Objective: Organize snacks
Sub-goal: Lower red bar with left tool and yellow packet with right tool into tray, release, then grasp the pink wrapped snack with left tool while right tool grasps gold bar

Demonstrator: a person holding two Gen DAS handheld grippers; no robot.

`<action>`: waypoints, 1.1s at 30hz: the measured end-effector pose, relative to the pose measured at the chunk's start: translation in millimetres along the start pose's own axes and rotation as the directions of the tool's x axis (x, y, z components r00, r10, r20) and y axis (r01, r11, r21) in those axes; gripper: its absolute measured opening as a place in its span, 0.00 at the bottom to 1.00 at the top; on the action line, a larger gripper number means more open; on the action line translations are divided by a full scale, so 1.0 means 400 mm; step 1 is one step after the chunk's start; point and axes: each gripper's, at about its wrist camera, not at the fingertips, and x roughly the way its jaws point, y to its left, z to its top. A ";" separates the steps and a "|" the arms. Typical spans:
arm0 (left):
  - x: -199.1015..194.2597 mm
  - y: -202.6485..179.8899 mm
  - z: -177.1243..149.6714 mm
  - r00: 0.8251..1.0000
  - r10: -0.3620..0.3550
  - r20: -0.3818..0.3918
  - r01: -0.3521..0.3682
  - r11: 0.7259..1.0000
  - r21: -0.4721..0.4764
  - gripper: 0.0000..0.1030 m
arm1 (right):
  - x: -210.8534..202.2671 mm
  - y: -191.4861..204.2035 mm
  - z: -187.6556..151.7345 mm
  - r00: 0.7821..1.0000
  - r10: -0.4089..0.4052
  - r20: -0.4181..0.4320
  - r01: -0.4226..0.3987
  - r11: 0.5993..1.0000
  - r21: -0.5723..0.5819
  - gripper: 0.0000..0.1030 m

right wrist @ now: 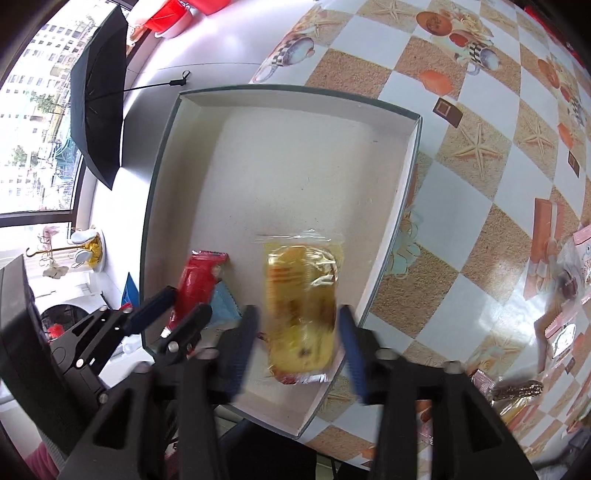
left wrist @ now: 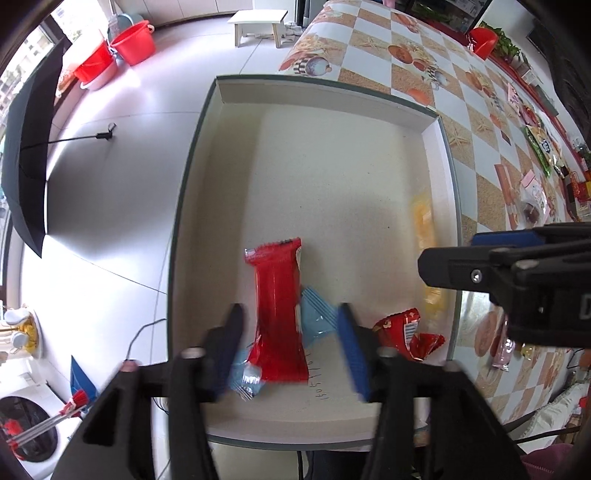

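Note:
A shallow white box (left wrist: 325, 96) lies on the patterned table. In it lie a long red snack pack (left wrist: 279, 314), a light blue packet (left wrist: 314, 319) under it, a crumpled red wrapper (left wrist: 404, 334) and a blurred yellow pack (left wrist: 424, 221) by the right wall. My left gripper (left wrist: 291, 332) is open, its jaws either side of the red pack and above it. My right gripper (right wrist: 297, 339) is open around the yellow pack (right wrist: 303, 306), which is blurred over the box (right wrist: 406, 155). The left gripper (right wrist: 173, 306) shows at the left of the right wrist view, over the red pack (right wrist: 197, 280).
Several more snack packs lie on the table at the far right (left wrist: 539, 147) and near the right view's lower right (right wrist: 517, 391). A black umbrella (left wrist: 33, 155), red buckets (left wrist: 133, 40) and a white stool (left wrist: 258, 22) stand on the floor beyond the table edge.

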 end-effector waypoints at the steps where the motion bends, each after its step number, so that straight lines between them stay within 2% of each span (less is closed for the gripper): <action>1: -0.006 -0.002 0.000 1.000 0.013 0.014 -0.014 1.000 0.007 0.73 | -0.003 -0.003 0.000 1.000 -0.001 0.008 0.001 1.000 0.007 0.73; 4: -0.017 -0.012 0.005 0.999 0.030 0.026 -0.030 0.999 0.030 0.75 | -0.019 -0.024 -0.003 1.000 0.002 0.024 -0.003 0.999 0.041 0.76; 6: -0.022 -0.024 0.011 0.999 0.032 0.022 -0.033 0.998 0.048 0.76 | -0.023 -0.058 -0.011 1.000 -0.005 0.019 0.003 0.997 0.077 0.98; 7: -0.024 -0.032 0.016 1.000 0.025 0.019 -0.026 0.998 0.055 0.76 | -0.030 -0.082 -0.020 1.000 -0.004 0.029 0.001 0.995 0.100 1.00; 11: -0.039 -0.081 0.034 1.000 -0.021 0.022 0.019 0.995 0.100 0.76 | -0.066 -0.194 -0.068 0.999 -0.026 0.048 0.015 0.979 0.204 1.00; 14: -0.054 -0.143 0.047 0.999 -0.045 0.024 0.040 0.985 0.169 0.76 | -0.087 -0.297 -0.123 0.997 -0.053 0.055 0.034 0.954 0.299 1.00; 16: -0.062 -0.187 0.052 0.998 -0.055 0.025 0.048 0.974 0.220 0.76 | -0.098 -0.380 -0.177 0.996 -0.064 0.062 0.036 0.923 0.382 1.00; 22: -0.058 -0.315 0.062 0.997 -0.076 -0.009 0.075 0.939 0.336 0.76 | -0.093 -0.593 -0.366 0.995 -0.093 0.025 0.059 0.793 0.606 1.00; 27: -0.035 -0.429 0.047 0.994 -0.088 -0.070 0.110 0.893 0.436 0.77 | -0.076 -0.689 -0.496 0.997 -0.072 0.011 0.043 0.699 0.714 1.00; 30: -0.005 -0.497 0.023 0.990 -0.079 -0.116 0.127 0.863 0.489 0.77 | -0.070 -0.716 -0.536 0.998 -0.060 0.008 0.035 0.675 0.737 1.00; 33: 0.027 -0.554 -0.009 0.985 -0.065 -0.162 0.142 0.839 0.525 0.77 | -0.067 -0.729 -0.556 0.999 -0.053 0.006 0.031 0.676 0.736 1.00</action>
